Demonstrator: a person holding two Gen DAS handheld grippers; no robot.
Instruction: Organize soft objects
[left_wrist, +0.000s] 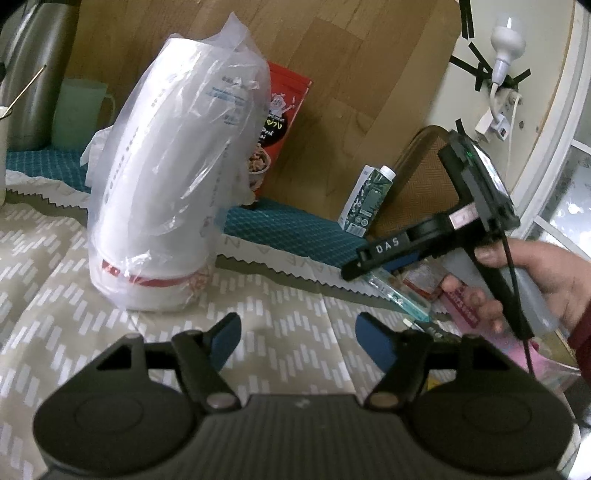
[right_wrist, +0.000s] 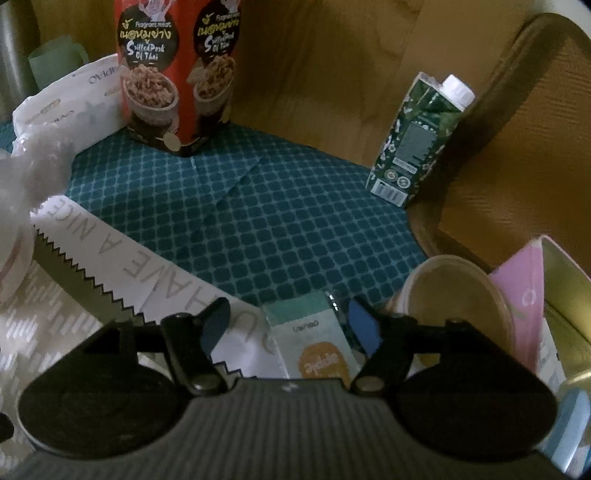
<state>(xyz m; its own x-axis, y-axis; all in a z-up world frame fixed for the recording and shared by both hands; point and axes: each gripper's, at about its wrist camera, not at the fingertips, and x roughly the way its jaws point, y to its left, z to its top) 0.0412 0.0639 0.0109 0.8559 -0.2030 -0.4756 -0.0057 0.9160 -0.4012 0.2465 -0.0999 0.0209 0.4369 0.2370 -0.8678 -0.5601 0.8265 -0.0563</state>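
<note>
Two tongs stood wide open and empty: left tongs (left_wrist: 297, 338) faced the bagged cup stack (left_wrist: 166, 177) standing ahead, probably its target; right tongs (right_wrist: 290, 326) hovered over an apple sachet (right_wrist: 314, 343); beyond the stack leaned a red snack pouch (right_wrist: 177, 66).

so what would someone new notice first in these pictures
Probably the tall plastic bag of white cups, standing on the patterned cloth just ahead of the open left hand-held gripper. Next the red snack pouch upright against the wooden wall, and the green carton leaning at the right. The right hand-held gripper hangs open over a small packet.
</note>
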